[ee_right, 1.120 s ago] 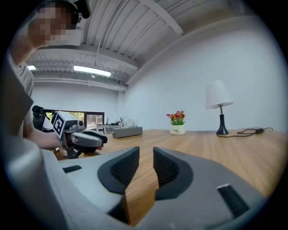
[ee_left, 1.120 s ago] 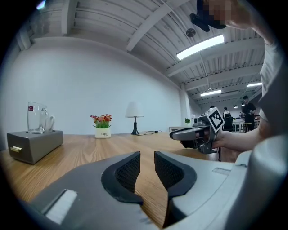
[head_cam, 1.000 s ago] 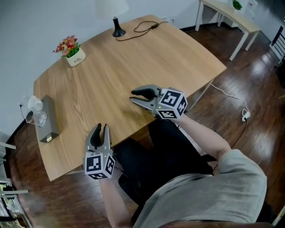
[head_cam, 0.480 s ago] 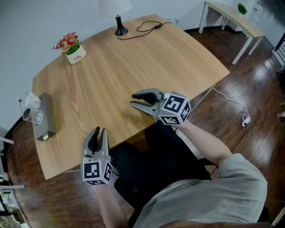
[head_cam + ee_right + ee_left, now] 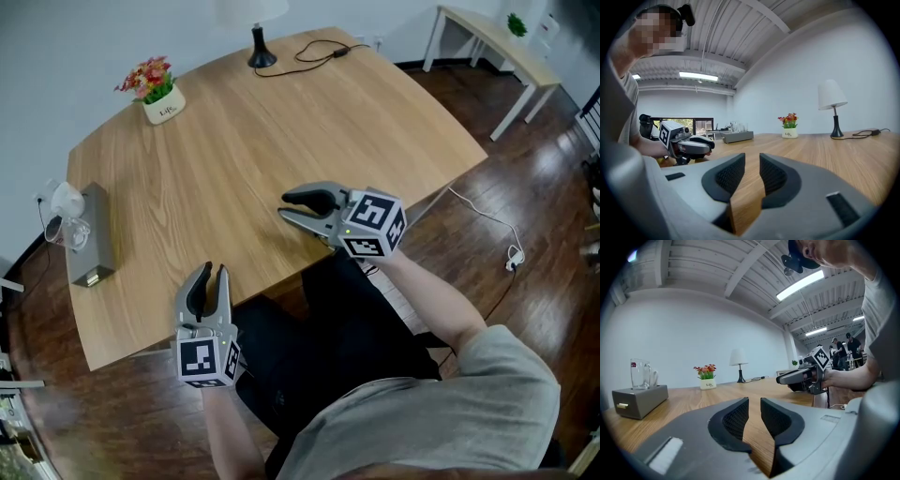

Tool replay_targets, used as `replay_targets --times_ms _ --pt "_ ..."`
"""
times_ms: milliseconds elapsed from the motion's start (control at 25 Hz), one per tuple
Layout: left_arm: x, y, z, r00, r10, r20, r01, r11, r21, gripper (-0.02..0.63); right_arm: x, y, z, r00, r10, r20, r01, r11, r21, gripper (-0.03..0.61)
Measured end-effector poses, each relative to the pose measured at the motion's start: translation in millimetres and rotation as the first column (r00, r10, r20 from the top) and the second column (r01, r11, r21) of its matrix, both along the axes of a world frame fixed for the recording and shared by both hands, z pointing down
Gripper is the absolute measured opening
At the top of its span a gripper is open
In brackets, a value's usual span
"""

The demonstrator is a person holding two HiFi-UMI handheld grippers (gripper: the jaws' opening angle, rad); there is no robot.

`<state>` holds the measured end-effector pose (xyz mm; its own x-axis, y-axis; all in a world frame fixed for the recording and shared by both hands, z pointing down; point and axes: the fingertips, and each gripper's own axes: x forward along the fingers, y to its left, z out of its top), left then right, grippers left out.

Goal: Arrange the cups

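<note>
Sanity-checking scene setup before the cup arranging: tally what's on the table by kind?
Gray box: 1
Glass mug, on the box: 1
White item beside the mug, kind unclear: 1
Potted flowers: 1
Lamp: 1
Total: 5

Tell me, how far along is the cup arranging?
Nothing looks done yet: the cups stand together at the grey box near the left edge of the table. Nothing is in hand: the left tongs and right tongs are open and empty, well away from the cups. All the arranging is left.
</note>
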<state>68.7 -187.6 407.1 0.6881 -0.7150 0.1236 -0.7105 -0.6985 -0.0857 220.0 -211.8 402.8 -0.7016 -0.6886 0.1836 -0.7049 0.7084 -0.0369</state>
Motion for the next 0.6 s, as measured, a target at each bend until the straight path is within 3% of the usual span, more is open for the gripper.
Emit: replay_targets --times_ms 600 --pt "0.7 0.9 1.3 1.0 -0.002 0.014 0.002 1.0 0.007 0.089 -0.6 0.0 -0.1 1.0 -0.005 -0.003 0.005 1.0 0.0 0.089"
